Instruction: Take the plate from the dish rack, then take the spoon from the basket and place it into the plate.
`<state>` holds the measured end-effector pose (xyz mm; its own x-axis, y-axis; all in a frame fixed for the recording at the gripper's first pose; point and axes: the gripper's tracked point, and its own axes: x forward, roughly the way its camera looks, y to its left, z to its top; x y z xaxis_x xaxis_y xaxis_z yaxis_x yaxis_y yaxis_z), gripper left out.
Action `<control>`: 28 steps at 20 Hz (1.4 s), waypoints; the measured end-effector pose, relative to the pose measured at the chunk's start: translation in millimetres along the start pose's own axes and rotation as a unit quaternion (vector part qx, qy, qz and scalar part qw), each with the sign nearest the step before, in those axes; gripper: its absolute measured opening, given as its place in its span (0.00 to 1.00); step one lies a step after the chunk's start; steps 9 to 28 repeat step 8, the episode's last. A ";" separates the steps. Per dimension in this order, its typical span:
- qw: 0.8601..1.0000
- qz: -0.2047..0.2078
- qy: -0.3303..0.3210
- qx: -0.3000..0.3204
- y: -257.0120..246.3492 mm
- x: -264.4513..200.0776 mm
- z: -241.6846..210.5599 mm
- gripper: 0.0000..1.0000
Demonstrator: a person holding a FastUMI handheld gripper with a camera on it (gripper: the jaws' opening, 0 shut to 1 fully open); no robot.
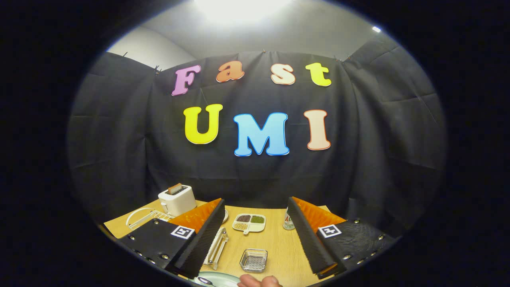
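Gripper [255, 235] fingers spread wide over wooden table [279, 247], holding nothing, pale plate [217, 278] just below them (partly visible), white dish rack [145, 217] beside toaster [177, 199]

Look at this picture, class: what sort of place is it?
Probably a staged kitchen tabletop in a booth: a white toaster, a divided dish of dried foods and a wire dish rack sit on a wooden table. The claw is open, holding nothing.

red letter "A" on the can [289, 220], rest hidden by a finger
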<state>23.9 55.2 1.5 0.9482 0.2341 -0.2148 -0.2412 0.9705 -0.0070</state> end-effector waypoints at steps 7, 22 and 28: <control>1.000 -0.021 -0.010 0.003 -16.5 -4.1 -0.2 0.96; 1.000 -0.017 -0.009 0.002 -16.8 -4.6 0.0 0.96; 1.000 -0.017 -0.009 0.002 -16.8 -4.6 0.0 0.96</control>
